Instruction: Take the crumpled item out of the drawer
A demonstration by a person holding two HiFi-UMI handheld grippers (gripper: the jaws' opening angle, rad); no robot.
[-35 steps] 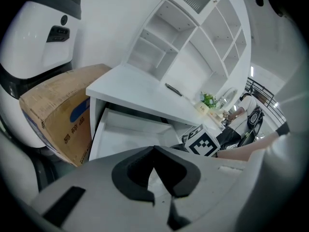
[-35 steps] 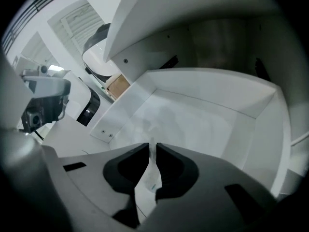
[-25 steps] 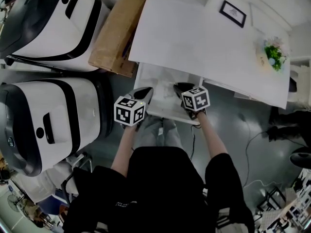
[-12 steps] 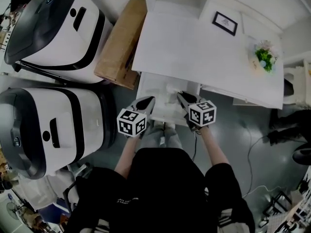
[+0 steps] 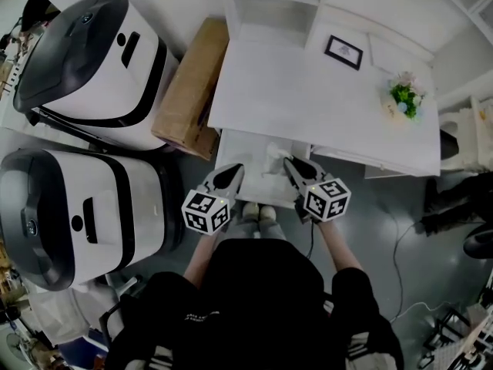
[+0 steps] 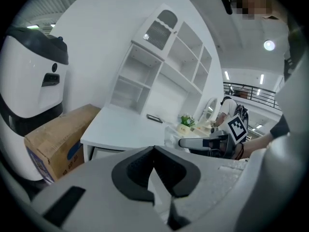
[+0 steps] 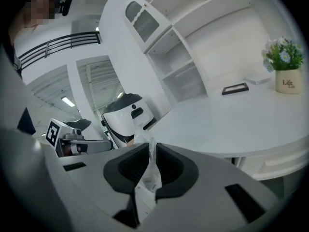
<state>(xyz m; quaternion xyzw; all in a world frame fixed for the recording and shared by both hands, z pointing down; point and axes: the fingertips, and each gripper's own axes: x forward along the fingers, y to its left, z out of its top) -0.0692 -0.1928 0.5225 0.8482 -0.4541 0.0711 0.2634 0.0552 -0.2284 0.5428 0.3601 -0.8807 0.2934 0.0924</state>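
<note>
Now gripping the crumpled item (image 7: 149,174) in the right gripper (image 7: 150,146), with jaws closed to a narrow slit and the thin clear plastic pinched flat between the pads, one loose end poking up past the tips. Holding it over the open drawer (image 5: 243,149), toward the drawer's right side and just in front of the front edge of the white desk (image 5: 308,91) (from the left gripper view, roughly level with the desk top, so clear of the drawer rather than lying in it). Carrying the left gripper (image 6: 154,148) empty alongside, with jaws together, tips meeting, nothing caught between the pads. Pointing both grippers toward the desk, the left one over the drawer's left side, near the right one but not touching it. Standing tight against the drawer's front edge, shoes (image 5: 254,213) just below it in the head view.

Elsewhere, on the desk: a dark picture frame (image 5: 343,52) lying flat near the back edge; a small pot of flowers (image 5: 402,97) near the right edge, upright. Along the back edge, a white shelf unit (image 5: 269,6) with open compartments. Just beside the desk's left edge, on the floor, a brown cardboard box (image 5: 189,87); beyond that, two large white-and-black machines (image 5: 92,60), one behind the other
</note>
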